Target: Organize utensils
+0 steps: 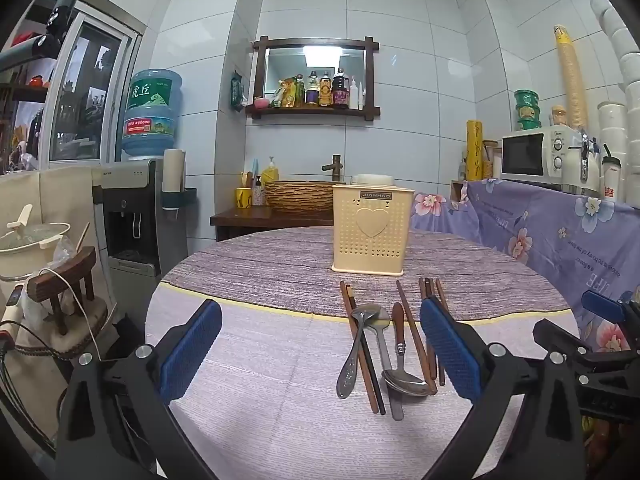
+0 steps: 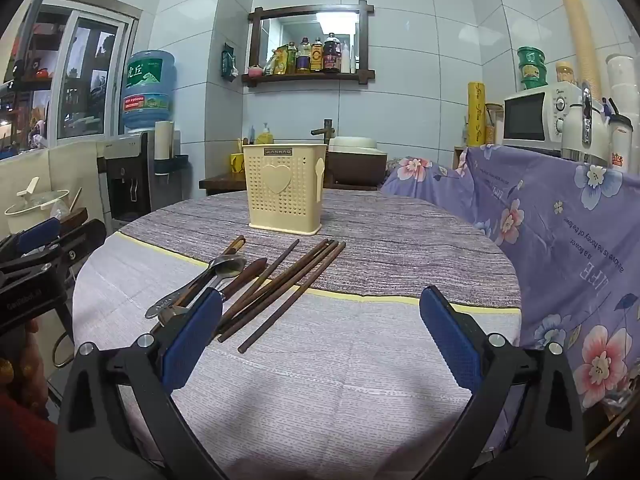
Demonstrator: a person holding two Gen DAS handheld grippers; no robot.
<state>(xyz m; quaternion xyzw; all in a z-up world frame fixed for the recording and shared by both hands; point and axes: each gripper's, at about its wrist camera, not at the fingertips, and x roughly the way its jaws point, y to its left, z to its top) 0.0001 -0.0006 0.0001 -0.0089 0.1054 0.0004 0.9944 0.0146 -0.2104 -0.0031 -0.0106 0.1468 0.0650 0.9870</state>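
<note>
Two claws, the left claw (image 1: 320, 344) and the right claw (image 2: 320, 336), hover spread wide and empty over the round counter (image 2: 360, 380). Spoons (image 1: 362, 344) and chopsticks (image 2: 280, 292) lie loose at the counter's middle, with the cream holder (image 1: 372, 232) standing apart at 12 o'clock beyond them. Probably best to lift one piece at a time, pinching mid-shaft, since the pile overlaps. Open cloth lies toward 6 o'clock; the flowered drape (image 2: 560, 240) crowds the 3 o'clock edge.
</note>
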